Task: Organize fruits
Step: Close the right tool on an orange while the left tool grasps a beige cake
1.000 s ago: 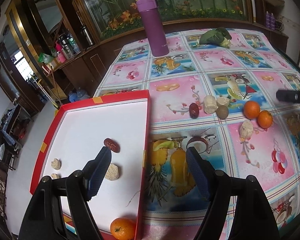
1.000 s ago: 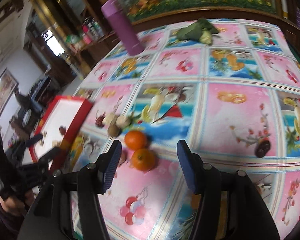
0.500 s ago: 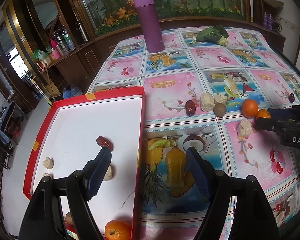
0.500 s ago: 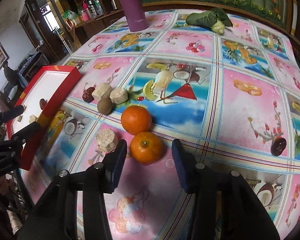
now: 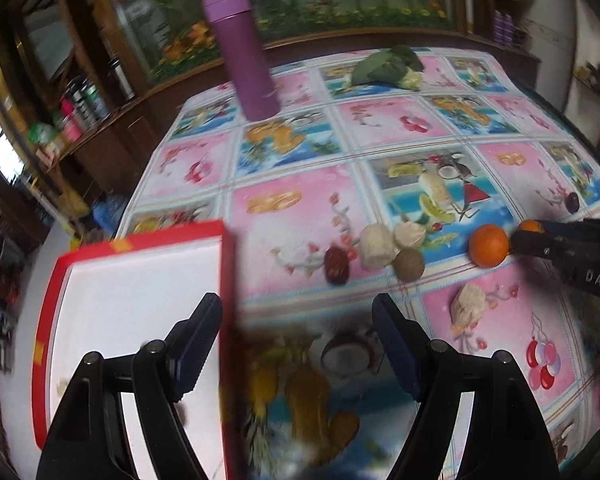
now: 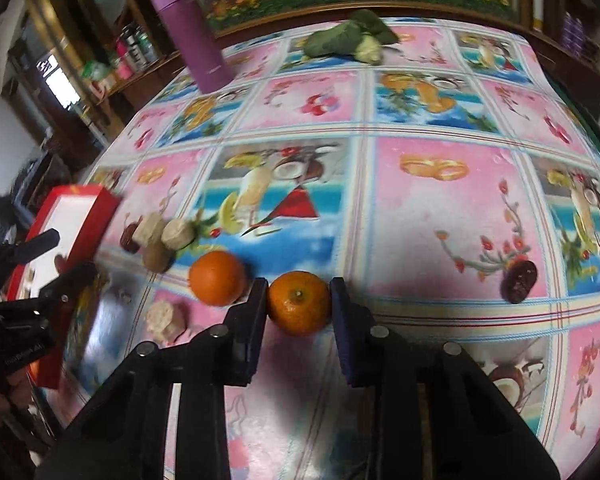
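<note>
My right gripper [image 6: 299, 286] is shut on an orange [image 6: 299, 304] that rests on the fruit-print tablecloth, a finger pressed to each side. A second orange [image 6: 218, 278] lies just left of it. Further left are a brown round fruit [image 5: 409, 265], two pale chunks [image 5: 376, 246], a red date [image 5: 337, 266], and another pale chunk [image 5: 468, 306] nearer me. My left gripper [image 5: 296, 308] hangs open and empty over the right rim of the red tray [image 5: 140, 240]. The tray's white floor is largely hidden by my fingers.
A tall purple flask [image 5: 244, 52] and a leafy green vegetable [image 5: 388, 66] stand at the table's far side. A dark date [image 6: 520, 276] lies alone to the right. Wooden cabinets and shelves line the room beyond the table's left edge.
The right gripper moved forward and shut on the nearer orange. The left gripper shifted forward and right, so the fruits in the tray dropped out of sight.
</note>
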`<state>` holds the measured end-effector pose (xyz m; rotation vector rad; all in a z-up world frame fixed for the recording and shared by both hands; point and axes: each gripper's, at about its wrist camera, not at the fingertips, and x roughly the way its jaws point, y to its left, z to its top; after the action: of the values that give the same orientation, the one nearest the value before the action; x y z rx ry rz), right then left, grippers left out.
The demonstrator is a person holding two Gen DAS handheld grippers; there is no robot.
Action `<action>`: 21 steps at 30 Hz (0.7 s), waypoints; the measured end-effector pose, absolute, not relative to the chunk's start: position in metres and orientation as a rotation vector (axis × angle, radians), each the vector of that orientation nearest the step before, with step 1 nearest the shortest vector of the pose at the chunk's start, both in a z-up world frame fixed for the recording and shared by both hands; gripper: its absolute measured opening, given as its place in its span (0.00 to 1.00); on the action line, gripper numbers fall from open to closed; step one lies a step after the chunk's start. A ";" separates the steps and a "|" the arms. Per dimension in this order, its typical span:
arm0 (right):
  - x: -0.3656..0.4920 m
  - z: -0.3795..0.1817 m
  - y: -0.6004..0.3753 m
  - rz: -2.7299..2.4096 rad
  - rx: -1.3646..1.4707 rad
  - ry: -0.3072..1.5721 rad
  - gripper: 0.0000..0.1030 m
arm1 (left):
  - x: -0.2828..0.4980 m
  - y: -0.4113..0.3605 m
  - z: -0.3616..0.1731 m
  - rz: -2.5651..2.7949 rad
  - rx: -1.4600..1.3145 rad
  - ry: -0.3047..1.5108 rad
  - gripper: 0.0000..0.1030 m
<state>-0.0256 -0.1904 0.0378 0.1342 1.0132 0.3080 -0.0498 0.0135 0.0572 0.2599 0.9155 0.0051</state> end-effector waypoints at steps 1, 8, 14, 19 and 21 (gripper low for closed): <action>-0.025 0.038 -0.194 0.300 0.156 1.014 0.32 | -0.044 0.011 0.056 -0.008 0.277 0.919 0.75; -0.020 0.040 -0.207 0.294 0.242 1.024 0.32 | -0.016 0.000 0.052 -0.109 0.256 0.921 0.67; -0.020 0.040 -0.204 0.312 0.244 1.028 0.32 | -0.003 -0.010 0.043 -0.173 0.240 0.956 0.49; -0.021 0.040 -0.204 0.322 0.246 1.034 0.32 | 0.005 -0.012 0.039 -0.214 0.225 0.968 0.41; -0.021 0.040 -0.204 0.321 0.248 1.034 0.32 | 0.005 -0.009 0.035 -0.241 0.205 0.988 0.36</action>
<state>-0.0211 -0.2035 0.0398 0.2482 1.0340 0.3207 0.0052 -0.0094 0.0351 0.2055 0.9882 -0.2412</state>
